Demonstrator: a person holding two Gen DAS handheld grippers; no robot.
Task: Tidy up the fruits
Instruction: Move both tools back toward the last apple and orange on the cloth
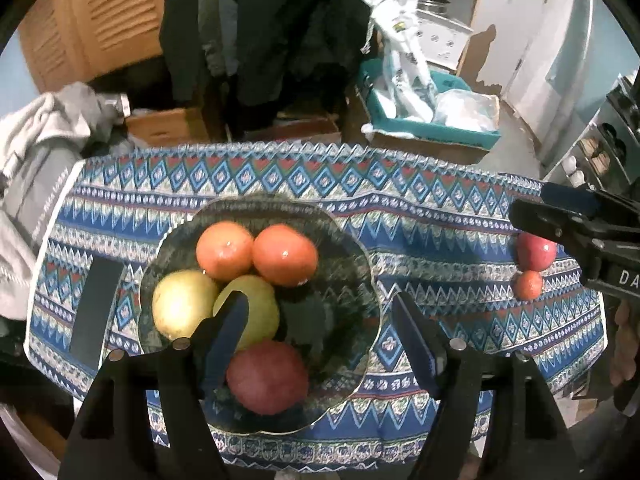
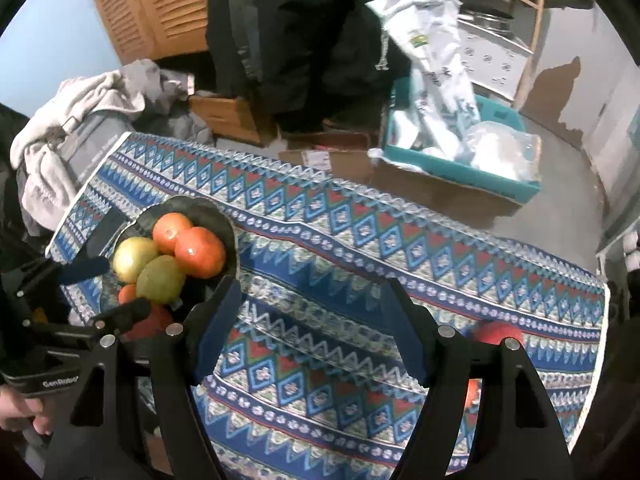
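A glass plate [image 1: 352, 264] on the patterned cloth holds two orange fruits [image 1: 256, 252], two yellow-green fruits [image 1: 184, 304] and a red apple [image 1: 268, 376]. My left gripper [image 1: 320, 320] is open and empty just above the plate's near side. A red apple [image 1: 536, 254] and a small orange fruit [image 1: 528, 285] lie on the cloth at the right. My right gripper [image 2: 312, 312] is open and empty over bare cloth, with the red apple [image 2: 500, 334] partly hidden behind its right finger. The plate [image 2: 228, 220] is to its left.
A dark flat rectangle [image 1: 96, 312] lies left of the plate. The table is covered by a blue patterned cloth [image 2: 360, 240]. A grey garment [image 1: 36, 152] lies at the far left. Cardboard boxes and a teal bin [image 1: 436, 128] with bags stand on the floor beyond.
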